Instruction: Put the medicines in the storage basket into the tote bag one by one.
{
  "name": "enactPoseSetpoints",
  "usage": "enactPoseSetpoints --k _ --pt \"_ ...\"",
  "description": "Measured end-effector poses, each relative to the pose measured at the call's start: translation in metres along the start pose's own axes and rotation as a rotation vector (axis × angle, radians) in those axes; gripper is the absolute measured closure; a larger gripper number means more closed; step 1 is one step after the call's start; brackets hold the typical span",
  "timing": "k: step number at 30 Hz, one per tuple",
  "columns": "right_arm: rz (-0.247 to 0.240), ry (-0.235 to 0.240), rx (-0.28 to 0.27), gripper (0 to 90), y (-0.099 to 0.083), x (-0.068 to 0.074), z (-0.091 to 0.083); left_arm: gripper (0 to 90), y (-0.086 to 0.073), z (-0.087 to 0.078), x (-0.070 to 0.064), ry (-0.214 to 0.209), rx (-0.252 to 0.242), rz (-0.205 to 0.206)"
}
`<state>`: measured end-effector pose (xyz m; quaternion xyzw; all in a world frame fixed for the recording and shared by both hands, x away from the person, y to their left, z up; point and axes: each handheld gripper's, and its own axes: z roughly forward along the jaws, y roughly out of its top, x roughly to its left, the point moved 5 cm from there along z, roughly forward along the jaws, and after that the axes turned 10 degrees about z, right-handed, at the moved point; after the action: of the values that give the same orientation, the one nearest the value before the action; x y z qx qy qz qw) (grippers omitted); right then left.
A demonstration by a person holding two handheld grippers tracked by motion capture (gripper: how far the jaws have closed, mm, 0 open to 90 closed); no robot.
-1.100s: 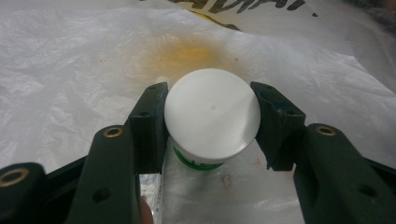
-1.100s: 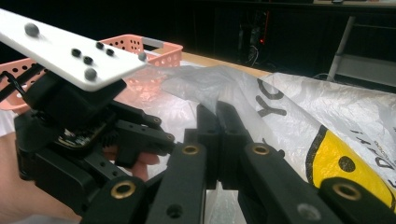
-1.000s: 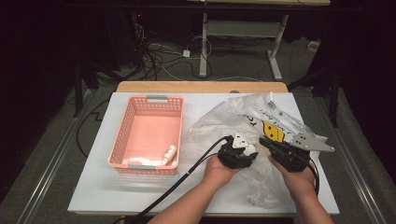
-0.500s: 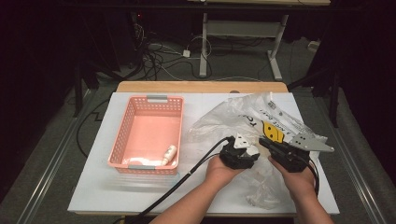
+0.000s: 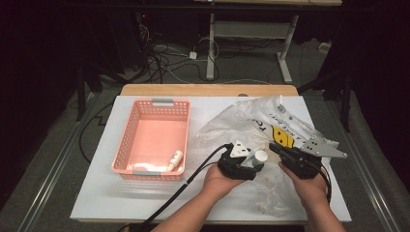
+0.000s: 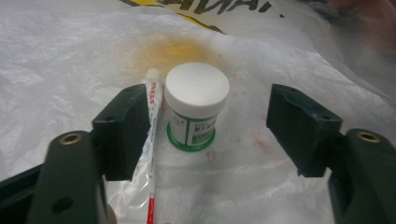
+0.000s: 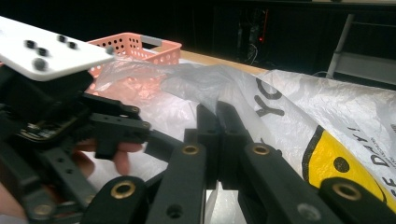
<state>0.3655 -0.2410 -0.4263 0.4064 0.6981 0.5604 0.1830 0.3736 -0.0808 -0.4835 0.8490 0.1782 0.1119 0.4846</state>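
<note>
A small jar [image 6: 196,109] with a white cap and a green label stands upright on a thin white plastic bag [image 5: 270,121]. My left gripper [image 6: 208,100] is open, one jaw on either side of the jar and neither touching it. A thin paper-wrapped stick [image 6: 152,121] lies against its left jaw. In the high view the left gripper [image 5: 258,159] sits at the bag's near edge, with the jar's cap [image 5: 261,155] at its tips. My right gripper [image 7: 217,112] is shut, pinching a raised fold of the bag [image 7: 303,107], just right of the left gripper [image 5: 275,147].
A pink mesh basket [image 5: 126,145] stands on the left of the white table [image 5: 96,193] and holds a small white bottle [image 5: 175,158]. The basket's rim [image 7: 149,46] rises beyond the bag. The bag, printed with a yellow face, covers the table's right half. Cables trail off the near edge.
Almost nothing. The left gripper has edged slightly toward the near side; the right gripper keeps its hold on the bag.
</note>
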Motion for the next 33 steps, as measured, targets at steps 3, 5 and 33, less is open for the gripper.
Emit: enactPoseSetpoints --k 3,5,33 --pt "0.004 0.000 -0.005 90.0 0.001 0.000 -0.001 25.7 -0.003 -0.008 0.001 -0.002 -0.005 -0.001" --pt "0.002 -0.001 -0.006 90.0 0.001 0.000 -0.001 21.5 -0.004 -0.013 0.002 -0.008 -0.005 -0.011" --pt "0.002 -0.006 -0.003 90.0 0.001 0.001 -0.002 0.0 -0.013 -0.100 0.001 0.041 -0.019 -0.018"
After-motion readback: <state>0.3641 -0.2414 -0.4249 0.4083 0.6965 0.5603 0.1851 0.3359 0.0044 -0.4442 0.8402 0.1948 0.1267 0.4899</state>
